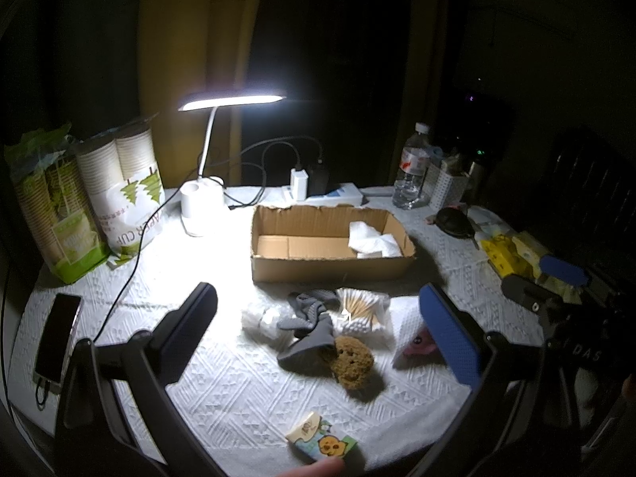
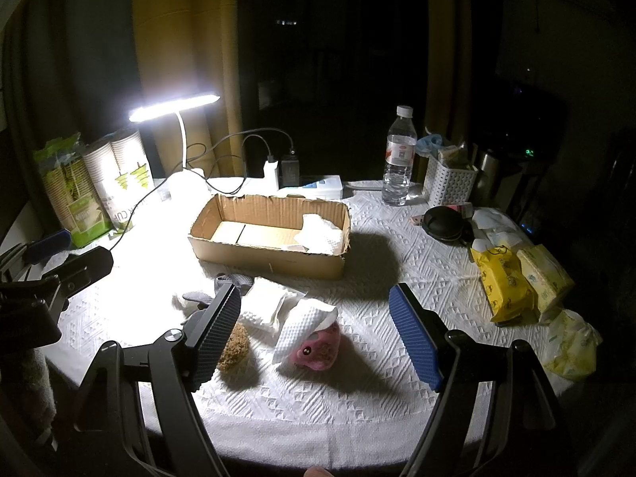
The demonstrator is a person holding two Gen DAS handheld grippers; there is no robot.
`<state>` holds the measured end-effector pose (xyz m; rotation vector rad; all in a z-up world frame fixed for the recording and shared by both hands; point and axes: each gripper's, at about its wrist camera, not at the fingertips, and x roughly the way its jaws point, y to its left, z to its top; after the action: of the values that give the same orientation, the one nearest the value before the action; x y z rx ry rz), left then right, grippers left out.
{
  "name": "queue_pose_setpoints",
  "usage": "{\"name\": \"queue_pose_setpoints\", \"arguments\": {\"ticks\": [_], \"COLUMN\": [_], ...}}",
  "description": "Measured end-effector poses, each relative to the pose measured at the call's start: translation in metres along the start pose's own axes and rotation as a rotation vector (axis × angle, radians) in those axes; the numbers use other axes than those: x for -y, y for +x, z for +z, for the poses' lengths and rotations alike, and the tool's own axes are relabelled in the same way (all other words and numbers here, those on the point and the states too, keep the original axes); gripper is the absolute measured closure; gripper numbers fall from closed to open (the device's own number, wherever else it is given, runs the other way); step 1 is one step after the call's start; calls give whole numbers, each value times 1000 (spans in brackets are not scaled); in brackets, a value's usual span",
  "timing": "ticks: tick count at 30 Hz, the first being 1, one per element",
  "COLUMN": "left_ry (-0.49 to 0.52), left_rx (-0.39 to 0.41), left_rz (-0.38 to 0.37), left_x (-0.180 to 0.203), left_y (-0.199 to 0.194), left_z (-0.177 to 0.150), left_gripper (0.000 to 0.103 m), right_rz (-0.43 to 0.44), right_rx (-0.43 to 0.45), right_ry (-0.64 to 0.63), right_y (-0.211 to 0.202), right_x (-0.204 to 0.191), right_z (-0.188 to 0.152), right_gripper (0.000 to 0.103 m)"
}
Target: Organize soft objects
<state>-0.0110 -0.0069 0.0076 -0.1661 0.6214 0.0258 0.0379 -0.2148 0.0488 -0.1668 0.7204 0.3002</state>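
Hovering with both jaws spread and empty, you are choosing a pick: lower the right gripper (image 2: 314,338) around the pink plush (image 2: 318,351), then carry it to the cardboard box (image 2: 270,262).

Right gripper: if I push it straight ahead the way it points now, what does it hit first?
Most likely the pink plush toy with the white paper towel draped over it, lying between the open fingers of the right gripper. The cardboard box sits further along. Depth is hard to judge.
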Motion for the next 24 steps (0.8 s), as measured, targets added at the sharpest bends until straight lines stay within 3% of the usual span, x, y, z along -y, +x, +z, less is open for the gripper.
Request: {"name": "queue_pose_setpoints", "arguments": {"ticks": [9, 24], "left_ry": [12, 17], "left_rx": [-75, -243], "left_rz": [-2, 12], "left_x": [6, -9], "left_y": [14, 61], "left_z": [-19, -97], "left_gripper": [1, 1], "right_rz": [9, 30], "right_rx": [-31, -140], "right_ry": [-32, -31], "right_y": [9, 55], "right_x": [-4, -2], "right_z": [-15, -62], "right_gripper": [23, 23]}}
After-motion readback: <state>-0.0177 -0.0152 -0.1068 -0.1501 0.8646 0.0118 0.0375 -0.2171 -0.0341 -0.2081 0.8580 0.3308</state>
